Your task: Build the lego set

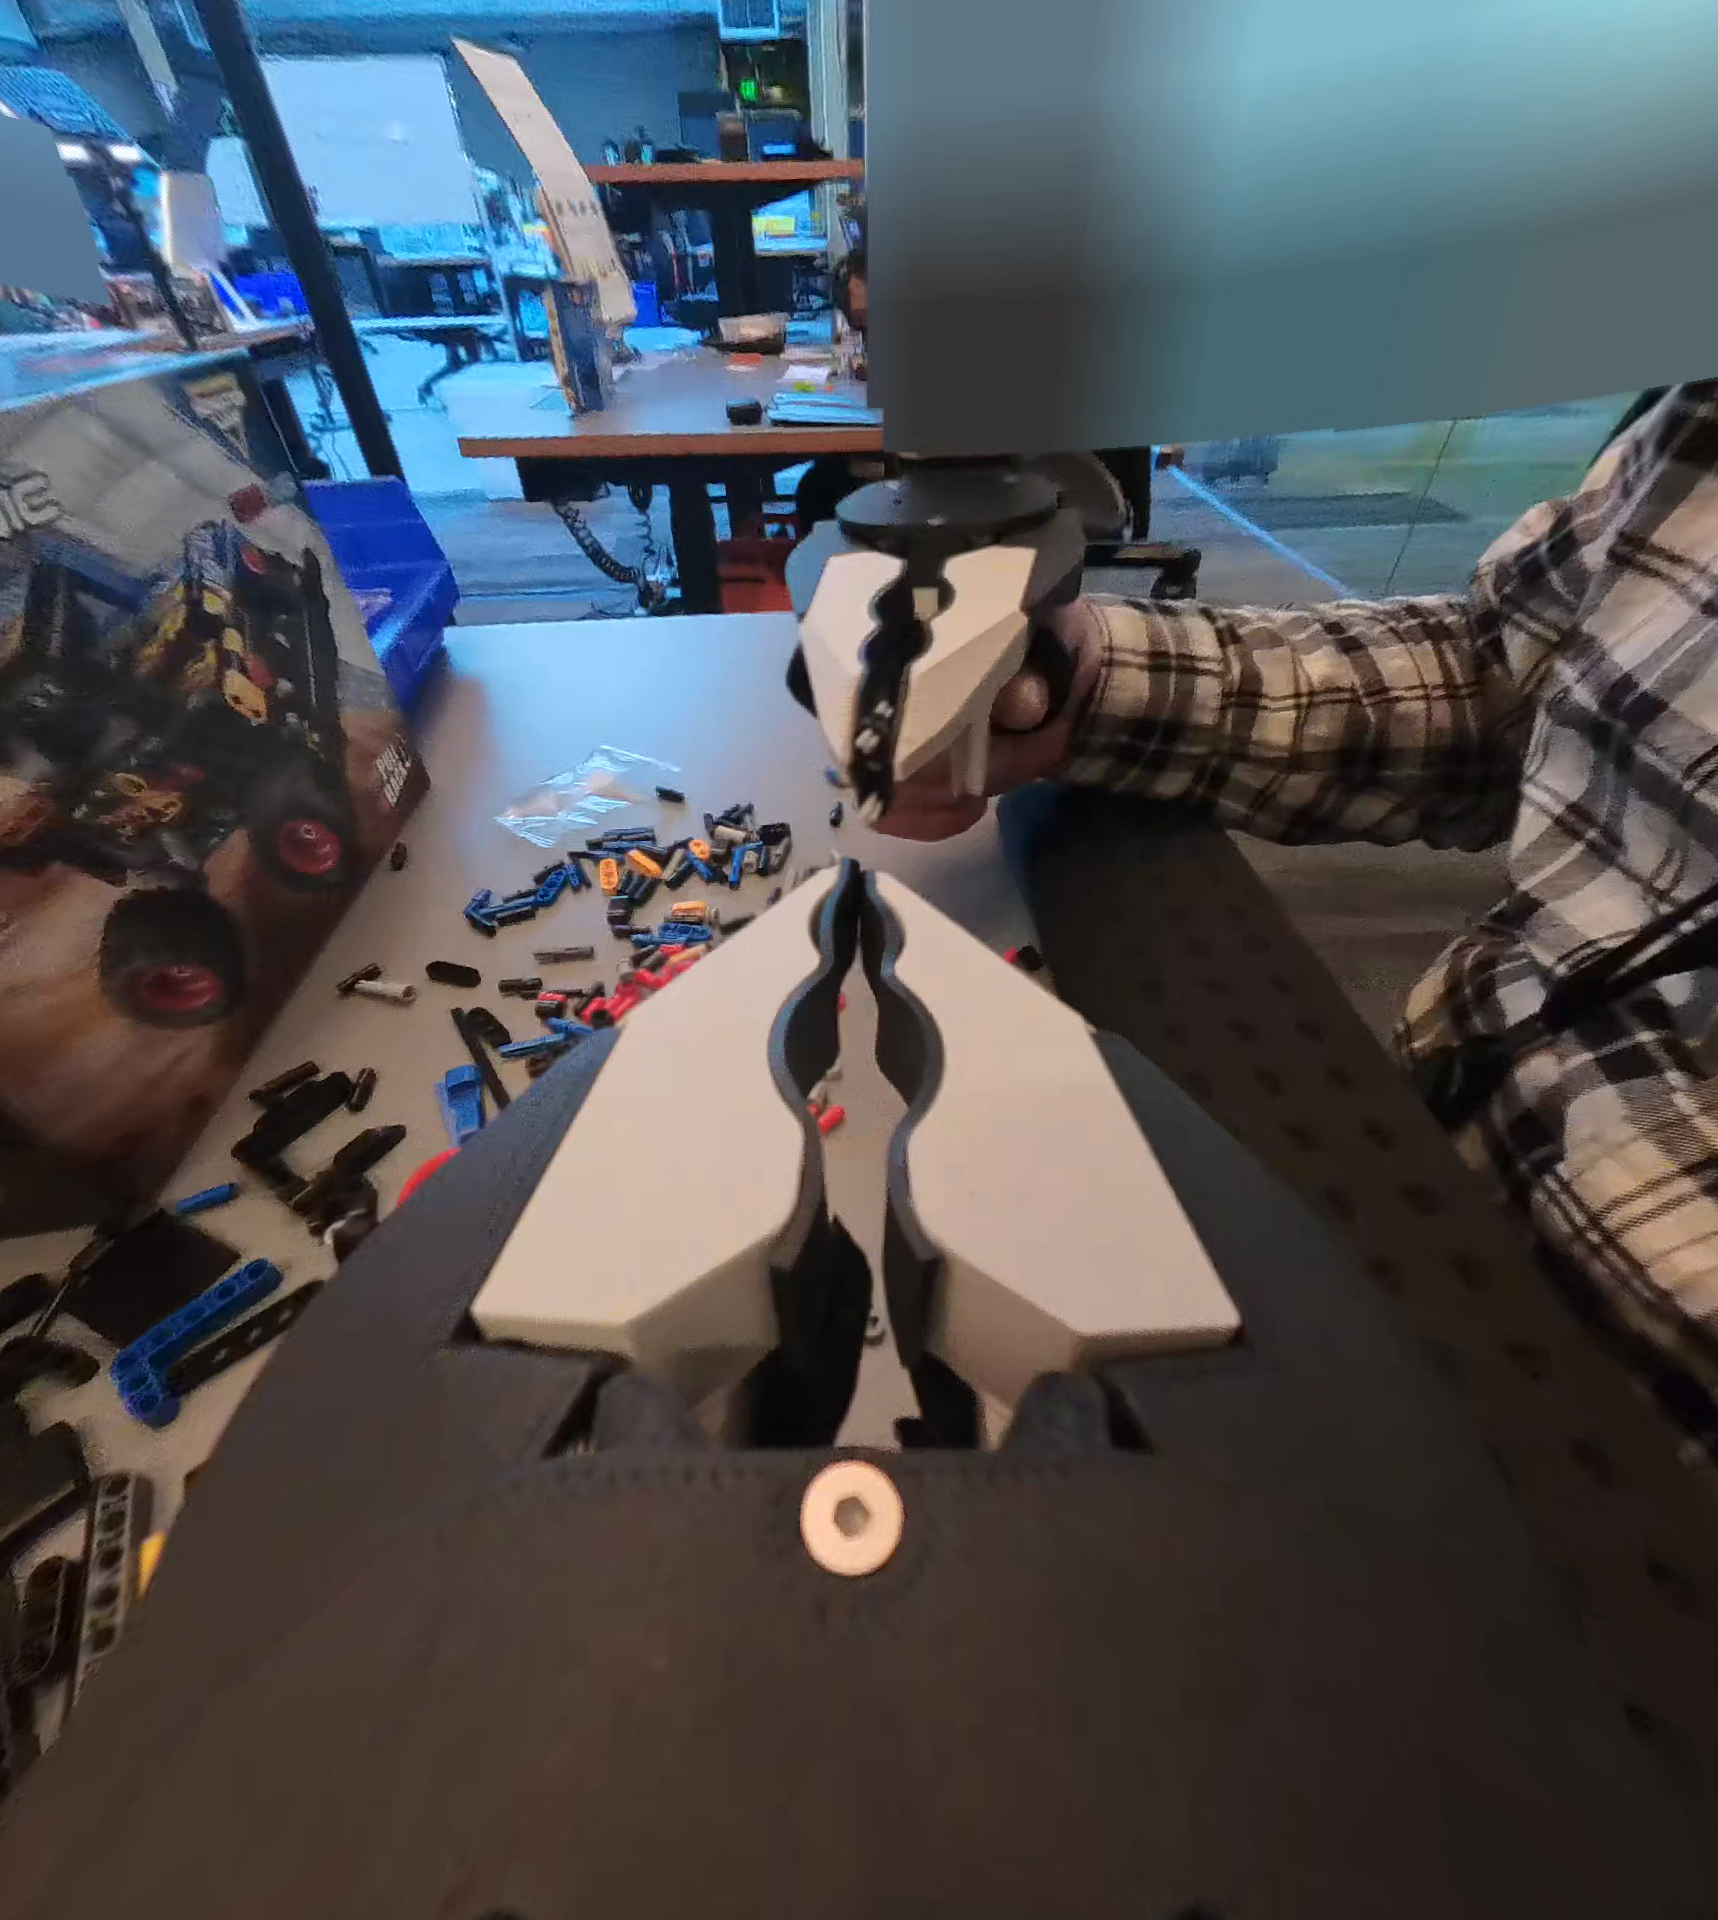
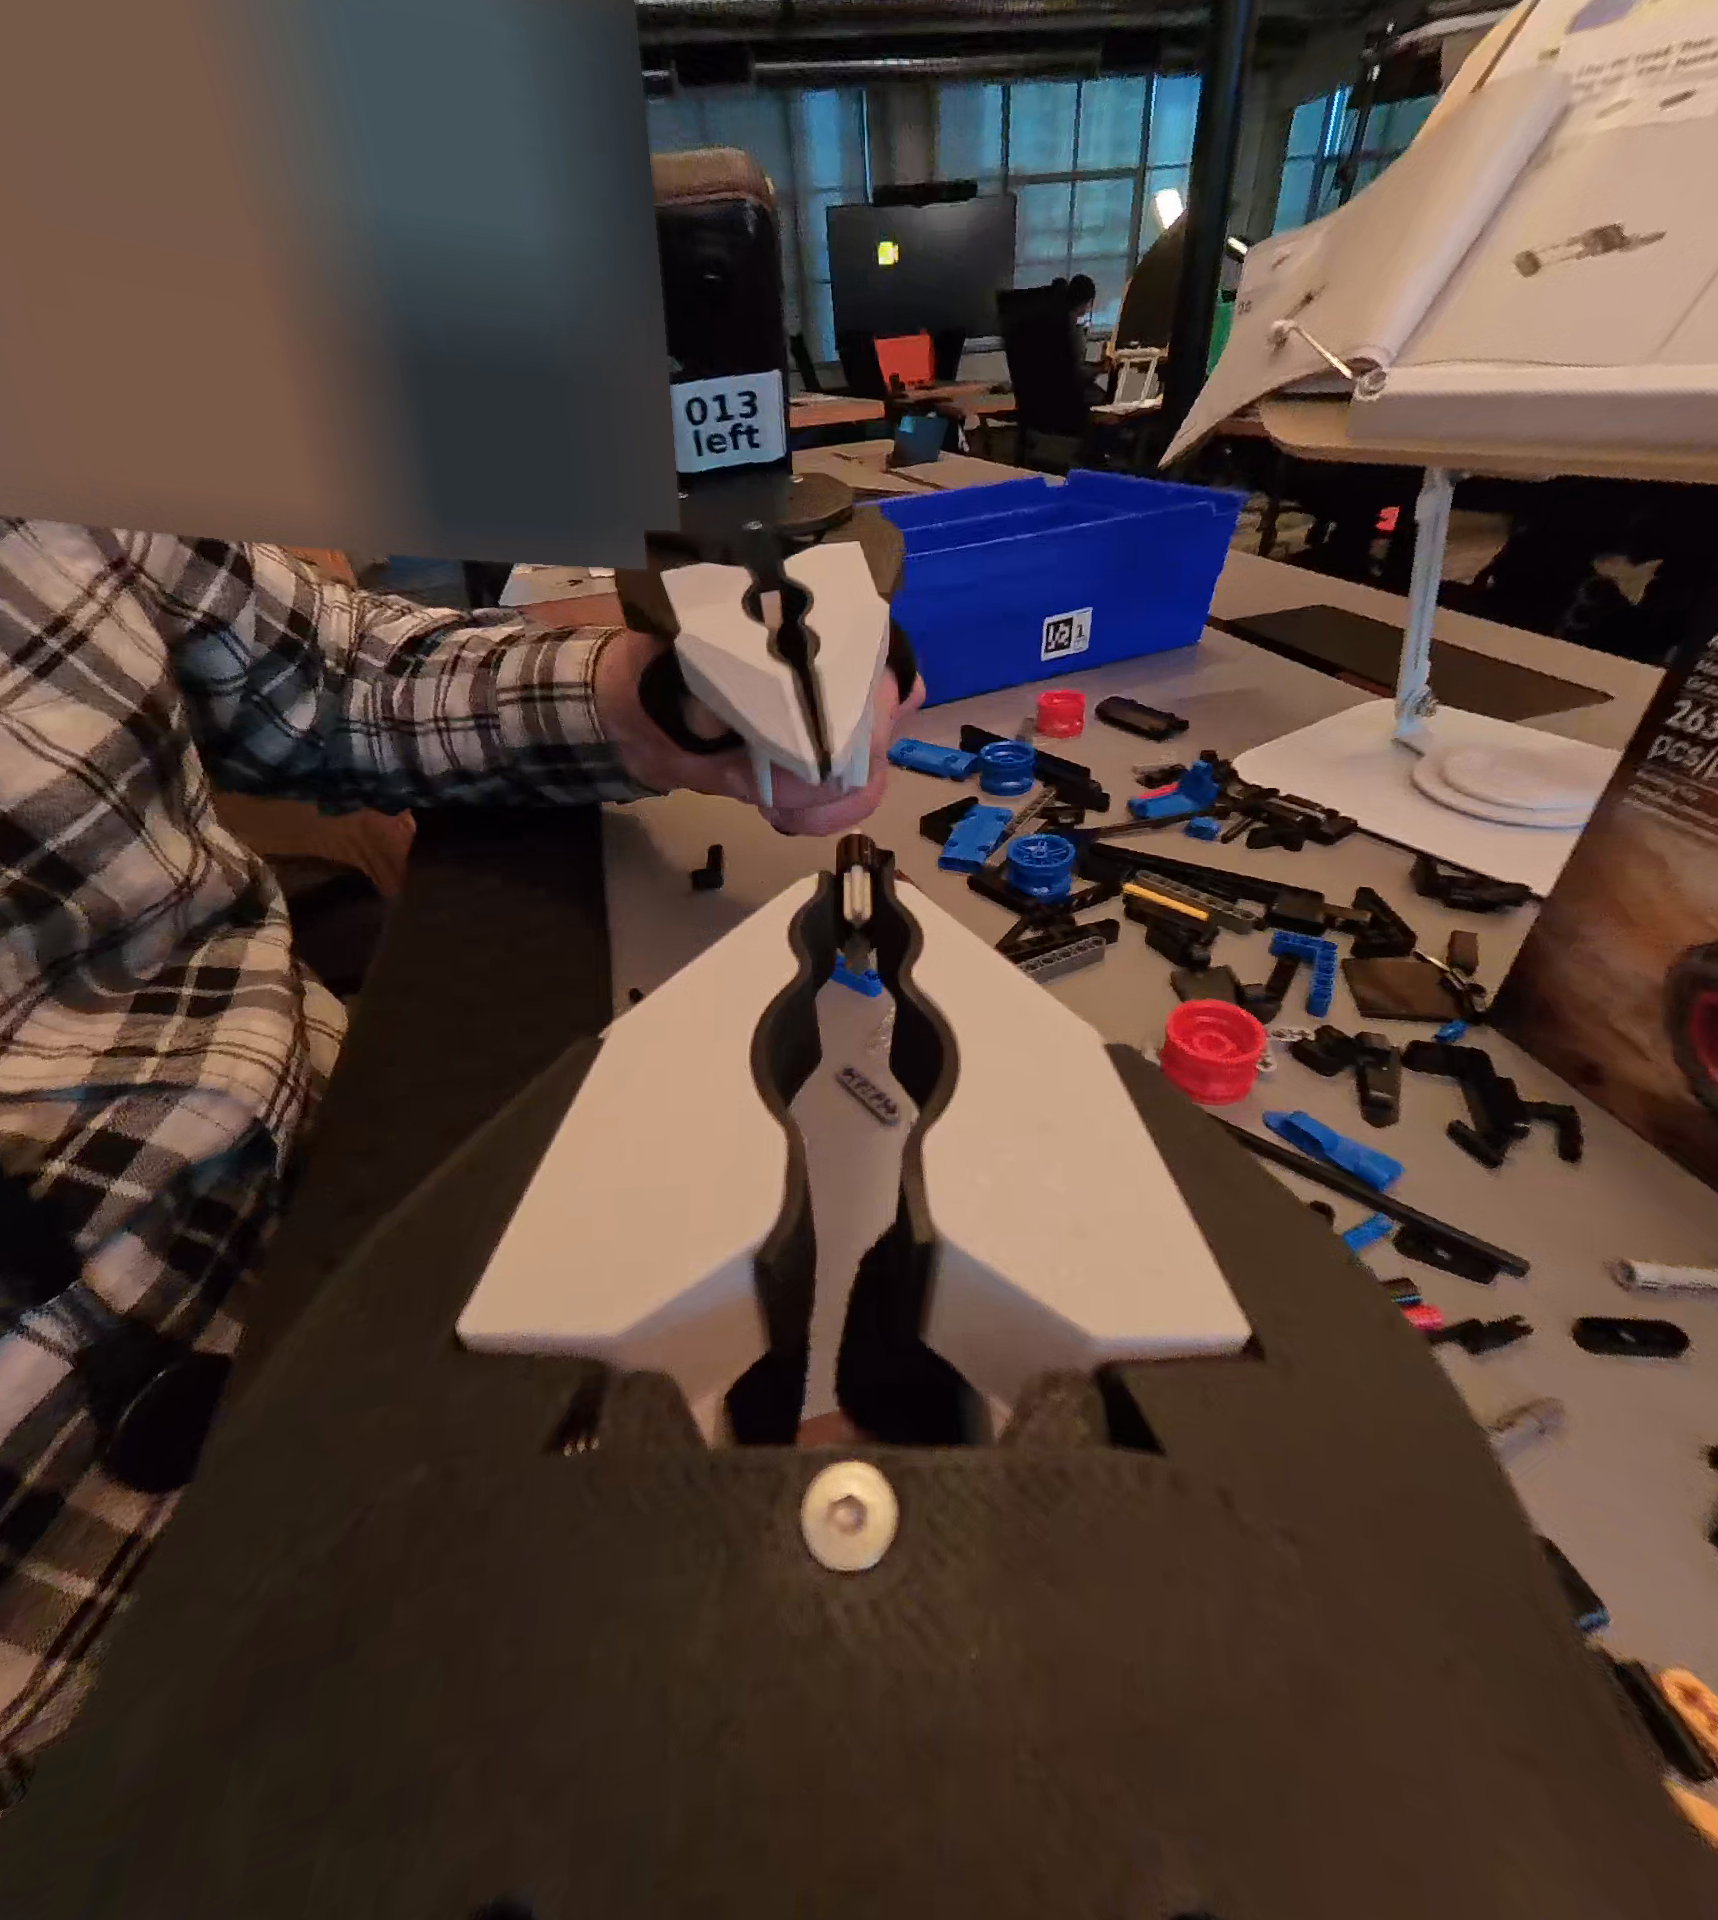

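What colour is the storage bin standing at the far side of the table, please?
The bin is blue, clearest in the right wrist view.

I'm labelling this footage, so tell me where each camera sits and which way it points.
Left wrist view: on the left gripper, looking across the table at the right gripper, loose parts and box; a plaid sleeve shows.
Right wrist view: on the right gripper, which holds a small piece, facing the left gripper, blue bin and booklet.
Shared: they face each other, over the same table, parts and box.
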Motion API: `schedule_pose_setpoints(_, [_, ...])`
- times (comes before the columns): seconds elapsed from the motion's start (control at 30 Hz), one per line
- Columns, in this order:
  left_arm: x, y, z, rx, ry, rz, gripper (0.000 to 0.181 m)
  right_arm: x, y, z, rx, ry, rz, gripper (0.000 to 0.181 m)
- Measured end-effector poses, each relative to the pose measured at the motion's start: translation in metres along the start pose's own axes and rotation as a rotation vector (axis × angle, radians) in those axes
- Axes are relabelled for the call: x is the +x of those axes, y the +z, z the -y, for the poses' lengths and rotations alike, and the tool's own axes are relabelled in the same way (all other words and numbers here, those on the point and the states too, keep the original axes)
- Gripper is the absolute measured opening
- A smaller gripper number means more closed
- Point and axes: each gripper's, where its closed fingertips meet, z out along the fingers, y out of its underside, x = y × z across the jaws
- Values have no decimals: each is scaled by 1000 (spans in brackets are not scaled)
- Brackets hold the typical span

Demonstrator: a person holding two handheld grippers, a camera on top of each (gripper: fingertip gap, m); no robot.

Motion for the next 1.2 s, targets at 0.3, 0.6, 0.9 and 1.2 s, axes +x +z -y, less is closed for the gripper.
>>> schedule_pose_setpoints(0.3, [13, 20, -6, -67, 115, 24, 13, -16, 24, -14, -102, -57, 23, 6])
schedule_pose_setpoints(0.6, [21, 17, -7, -68, 105, -25, 6, -20, 28, -14, -112, -83, 29, 6])
schedule_pose_setpoints(0.9, [18, 13, -8, -75, 119, -12, 5, -16, 30, -12, -111, -138, -29, 7])
schedule_pose_setpoints(1.2, [23, 12, -9, -91, 122, -44, 5, -21, 28, -12, -101, -142, 9, 6])
